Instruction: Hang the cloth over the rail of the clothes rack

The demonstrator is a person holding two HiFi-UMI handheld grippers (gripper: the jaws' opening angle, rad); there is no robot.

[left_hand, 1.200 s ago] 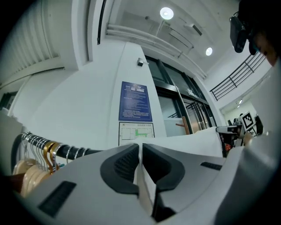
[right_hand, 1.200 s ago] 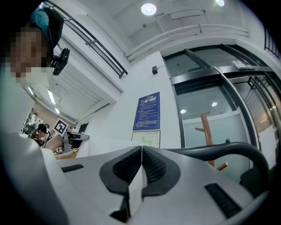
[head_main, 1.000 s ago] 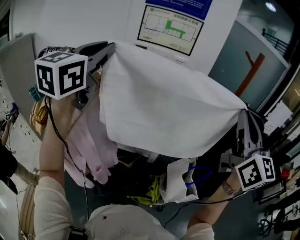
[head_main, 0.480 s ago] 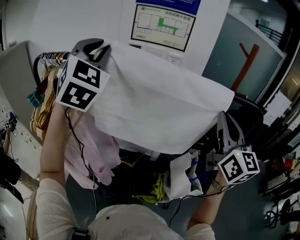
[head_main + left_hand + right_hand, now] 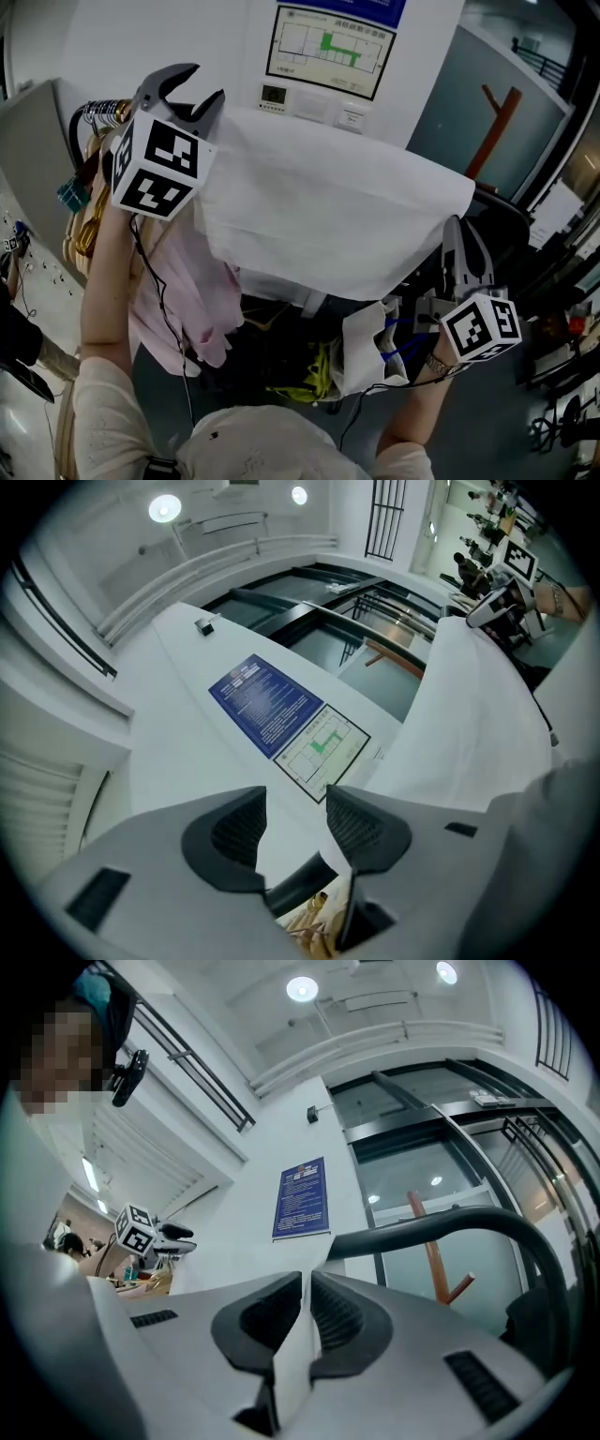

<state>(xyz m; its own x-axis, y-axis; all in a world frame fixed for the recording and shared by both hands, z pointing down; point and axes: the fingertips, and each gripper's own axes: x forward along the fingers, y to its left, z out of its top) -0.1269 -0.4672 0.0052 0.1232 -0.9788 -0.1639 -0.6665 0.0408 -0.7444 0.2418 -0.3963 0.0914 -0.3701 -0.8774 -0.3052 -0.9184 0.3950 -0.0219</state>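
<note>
The white cloth [image 5: 337, 206] lies spread across the top of the clothes rack, from the hangers on the left to the dark curved rail [image 5: 441, 1227] on the right. My left gripper [image 5: 199, 86] is raised at the cloth's upper left corner. Its jaws are opening and nothing is between them [image 5: 295, 822]; the cloth [image 5: 469, 724] lies just to their right. My right gripper [image 5: 459, 230] is at the cloth's right corner, shut on a fold of the cloth [image 5: 292, 1354] next to the rail.
Pink garments [image 5: 187, 291] and wooden hangers [image 5: 82, 220] hang on the rack below my left gripper. A white bag [image 5: 361, 352] and a yellow-green item sit under the cloth. A wall with a framed plan [image 5: 328, 42] stands behind; a red-brown coat stand [image 5: 492, 127] is at the right.
My left gripper's jaws have opened and let go of the cloth's left corner, which now rests on the rack. The right gripper still holds its corner, shifted slightly.
</note>
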